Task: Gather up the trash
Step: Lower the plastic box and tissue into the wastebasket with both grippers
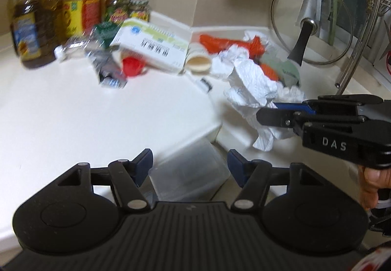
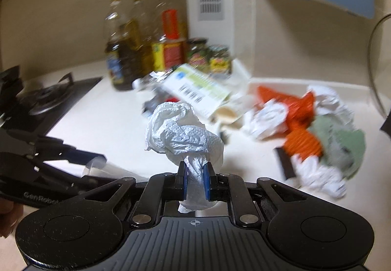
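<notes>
**Ana:** One crumpled paper towel [image 2: 182, 133] is picked up so far. The right gripper [image 2: 194, 179] has its jaws pinched narrow on the towel's twisted tail, and the wad hangs in front of them, clear of the desk [image 1: 73, 112].

**Ben:** And the rest?

**Ana:** Plenty left, I'd judge. A heap of white paper and orange wrappers [image 2: 297, 109] lies at the far corner of the desk, well beyond the held towel, with a flat box [image 1: 151, 45] and a small red cup [image 1: 132, 66] beside it.

**Ben:** Where does the towel go?

**Ana:** Likely into the clear plastic tub [image 1: 189, 173] below the desk edge. It sits between the jaws of the left gripper [image 1: 189, 164], which stand about half open; whether they touch its walls I can't tell through the blur.

**Ben:** So nothing is binned yet?

**Ana:** The tub looks empty from here.
</notes>
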### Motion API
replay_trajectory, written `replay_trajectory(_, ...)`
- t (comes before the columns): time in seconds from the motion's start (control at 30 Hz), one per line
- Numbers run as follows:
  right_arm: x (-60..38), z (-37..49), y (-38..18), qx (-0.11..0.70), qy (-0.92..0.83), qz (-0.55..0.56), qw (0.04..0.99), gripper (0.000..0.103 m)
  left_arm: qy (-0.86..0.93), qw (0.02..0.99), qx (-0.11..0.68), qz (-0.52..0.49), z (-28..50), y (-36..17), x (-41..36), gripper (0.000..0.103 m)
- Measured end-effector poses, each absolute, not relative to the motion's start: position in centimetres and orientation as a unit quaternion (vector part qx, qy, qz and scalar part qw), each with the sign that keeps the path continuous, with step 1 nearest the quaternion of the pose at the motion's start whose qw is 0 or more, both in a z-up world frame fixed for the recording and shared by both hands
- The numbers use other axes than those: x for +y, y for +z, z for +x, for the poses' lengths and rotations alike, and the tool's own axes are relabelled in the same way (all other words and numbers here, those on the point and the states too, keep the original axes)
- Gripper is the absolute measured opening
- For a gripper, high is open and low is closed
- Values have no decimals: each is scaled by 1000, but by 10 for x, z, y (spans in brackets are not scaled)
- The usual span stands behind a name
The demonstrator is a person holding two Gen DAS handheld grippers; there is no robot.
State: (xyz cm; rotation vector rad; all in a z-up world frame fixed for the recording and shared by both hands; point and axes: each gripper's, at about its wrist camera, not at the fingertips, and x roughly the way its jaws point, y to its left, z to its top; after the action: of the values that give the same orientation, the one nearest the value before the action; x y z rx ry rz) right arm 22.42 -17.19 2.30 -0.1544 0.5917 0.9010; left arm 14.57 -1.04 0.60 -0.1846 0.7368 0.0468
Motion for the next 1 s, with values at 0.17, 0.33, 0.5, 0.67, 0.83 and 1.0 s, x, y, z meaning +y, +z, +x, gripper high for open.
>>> replay_trajectory(0.17,-167,208,4,309,431,-80,844,14,26,918,382,-107,128,-13,-6,62)
replay_trajectory(0.33,-164,195,-8,327,434,-89,835,14,23,909,399,-116,120,-29,-5,62)
replay_trajectory(0.5,-162,185,-22,342,438,-102,825,14,24,903,411,-123,114,-45,-6,62)
replay_trajectory(0.67,-157,174,-38,355,439,-125,816,14,25,896,426,-124,110,-61,-8,62)
replay_trajectory(0.83,-154,165,-58,372,432,-140,809,14,25,891,436,-125,109,-73,-10,62)
replay_trajectory(1.0,-153,165,-76,393,419,-141,806,14,26,886,446,-125,108,-82,-7,62)
